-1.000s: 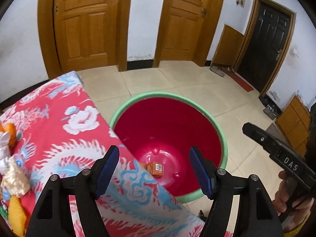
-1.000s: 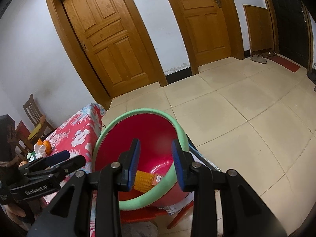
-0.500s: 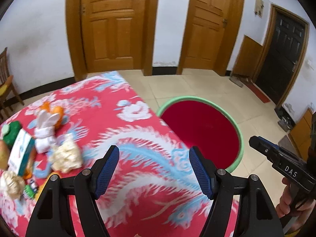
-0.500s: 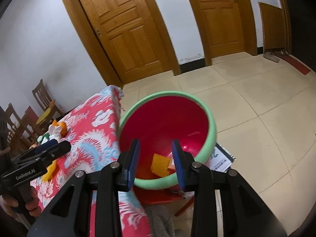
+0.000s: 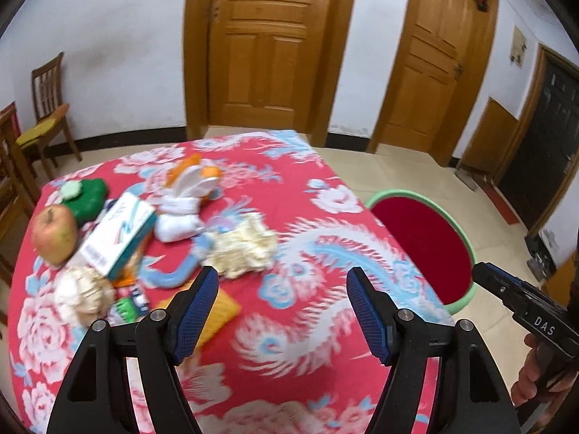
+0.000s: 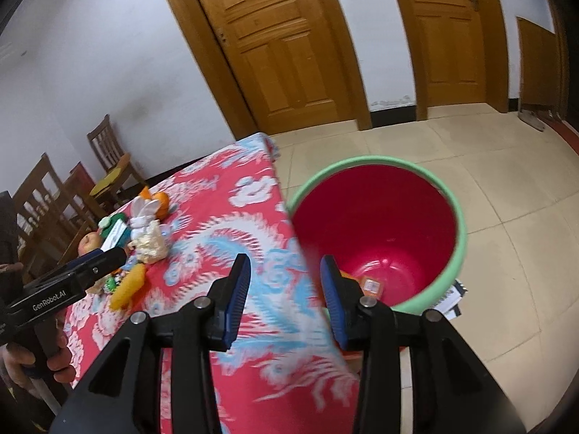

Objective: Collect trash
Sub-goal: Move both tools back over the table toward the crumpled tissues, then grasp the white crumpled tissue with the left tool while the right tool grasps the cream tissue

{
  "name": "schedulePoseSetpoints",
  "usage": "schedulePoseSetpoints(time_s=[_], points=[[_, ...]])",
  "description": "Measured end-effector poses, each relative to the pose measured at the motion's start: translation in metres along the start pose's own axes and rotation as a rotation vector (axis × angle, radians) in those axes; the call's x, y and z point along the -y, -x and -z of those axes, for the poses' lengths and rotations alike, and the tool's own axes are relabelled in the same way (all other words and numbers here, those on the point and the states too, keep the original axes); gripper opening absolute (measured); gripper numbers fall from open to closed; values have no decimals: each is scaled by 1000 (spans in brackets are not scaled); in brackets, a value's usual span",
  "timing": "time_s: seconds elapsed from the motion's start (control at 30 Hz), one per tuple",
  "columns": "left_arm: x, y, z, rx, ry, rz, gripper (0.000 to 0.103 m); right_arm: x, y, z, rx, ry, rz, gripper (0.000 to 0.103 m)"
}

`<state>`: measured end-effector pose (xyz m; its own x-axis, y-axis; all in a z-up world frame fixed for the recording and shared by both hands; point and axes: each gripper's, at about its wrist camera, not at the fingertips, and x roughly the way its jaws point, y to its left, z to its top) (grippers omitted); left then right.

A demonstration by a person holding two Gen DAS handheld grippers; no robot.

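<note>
A table covered by a red floral cloth (image 5: 296,195) with blue and white dragon patterns stands in a room with white walls, pale floor tiles, two wooden doors and wooden chairs (image 5: 47,108) at the left. Beside the table's right edge sits a red bucket with a green rim (image 6: 459,217), holding an orange wrapper (image 6: 371,284) at the bottom.

Compared with a second ago, the left view has swung away from the bucket to the tabletop litter, and the right gripper's fingers stand wider apart.

The left gripper (image 5: 282,311) hovers wide open and empty above the cloth; the right gripper (image 6: 286,300) is open and empty over the table edge.

On the table, a crumpled white paper wad (image 5: 242,246) lies just beyond the left gripper, its long axis running roughly left to right. A flat yellow packet (image 5: 220,311), partly hidden and blurred, seems to point diagonally toward the left fingers (image 5: 195,311). An apple (image 5: 54,235), a carton (image 5: 119,235) and a toy rabbit (image 5: 184,195) lie further left
</note>
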<state>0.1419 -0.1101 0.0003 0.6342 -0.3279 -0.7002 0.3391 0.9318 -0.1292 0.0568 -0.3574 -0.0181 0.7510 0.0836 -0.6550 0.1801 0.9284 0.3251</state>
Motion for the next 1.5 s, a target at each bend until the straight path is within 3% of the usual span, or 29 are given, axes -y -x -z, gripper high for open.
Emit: schedulePoseSetpoints(time_s=[0.33, 0.47, 0.6, 0.67, 0.8, 1.5], points=[[-56, 18, 8, 32, 90, -88, 75, -57, -24, -7, -50, 95, -76, 43], [-80, 23, 11, 41, 136, -129, 75, -81, -41, -9, -83, 141, -107, 53], [-102, 24, 14, 42, 177, -168, 75, -102, -60, -11, -118, 168, -140, 56], [-114, 22, 15, 38, 199, -191, 75, -112, -70, -12, -136, 173, -150, 64], [-132, 18, 18, 35, 226, -224, 75, -128, -88, -13, -160, 192, -168, 66], [-170, -23, 28, -46, 288, -239, 74, -172, -166, -12, -238, 259, -146, 67]])
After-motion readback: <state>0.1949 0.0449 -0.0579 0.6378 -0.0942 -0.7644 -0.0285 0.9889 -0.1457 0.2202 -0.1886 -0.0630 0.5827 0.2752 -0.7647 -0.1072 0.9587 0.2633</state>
